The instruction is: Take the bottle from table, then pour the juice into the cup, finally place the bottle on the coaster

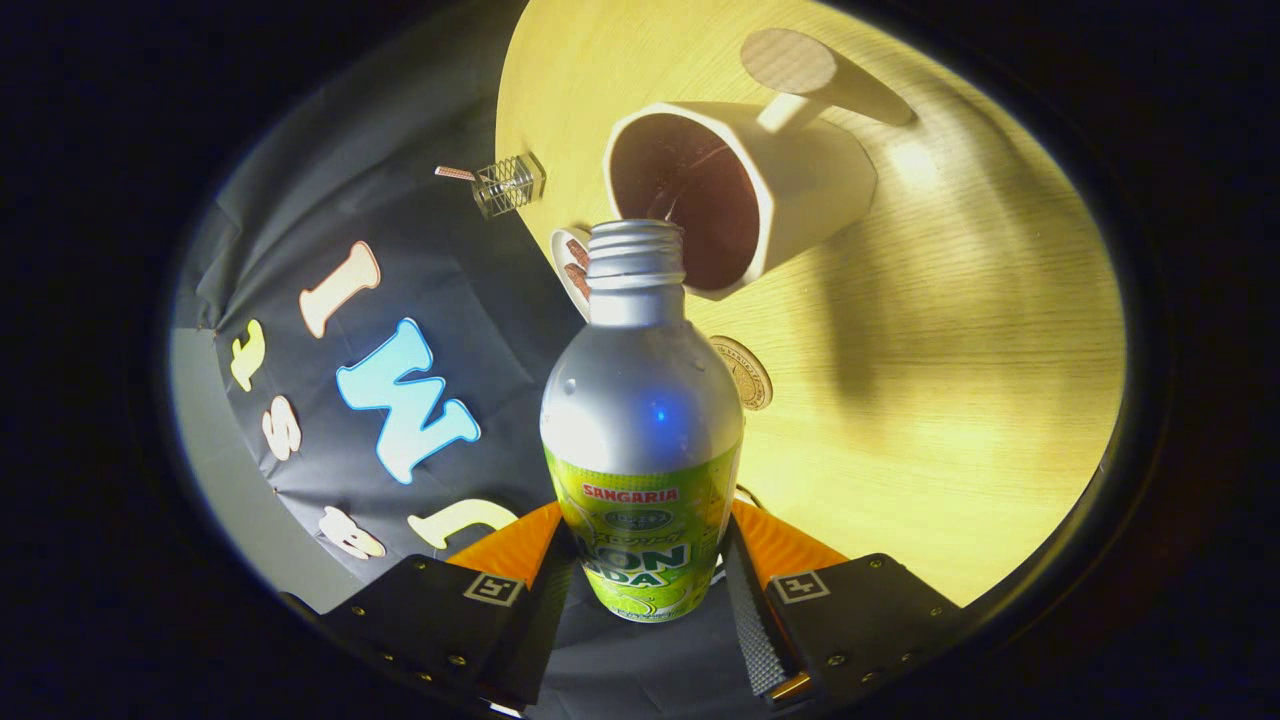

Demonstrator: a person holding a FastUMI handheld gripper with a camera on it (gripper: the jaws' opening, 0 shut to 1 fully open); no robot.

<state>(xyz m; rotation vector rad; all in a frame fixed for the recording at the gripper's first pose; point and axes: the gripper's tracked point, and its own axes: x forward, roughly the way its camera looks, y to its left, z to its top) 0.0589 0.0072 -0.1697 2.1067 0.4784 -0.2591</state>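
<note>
The jaws pinch the uncapped aluminium soda bottle [640, 440] low on its label; smooth, slippery, dentable metal, tipped toward the cup [735, 190].

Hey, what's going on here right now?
A hand-held gripper is clamped on an open bottle, both fingers pressing its sides. The view is tilted, so the bottle's mouth points at the opening of a white cup standing on the wooden table. It looks like the pour is in progress or about to start. A round coaster lies just beyond the bottle.
</note>
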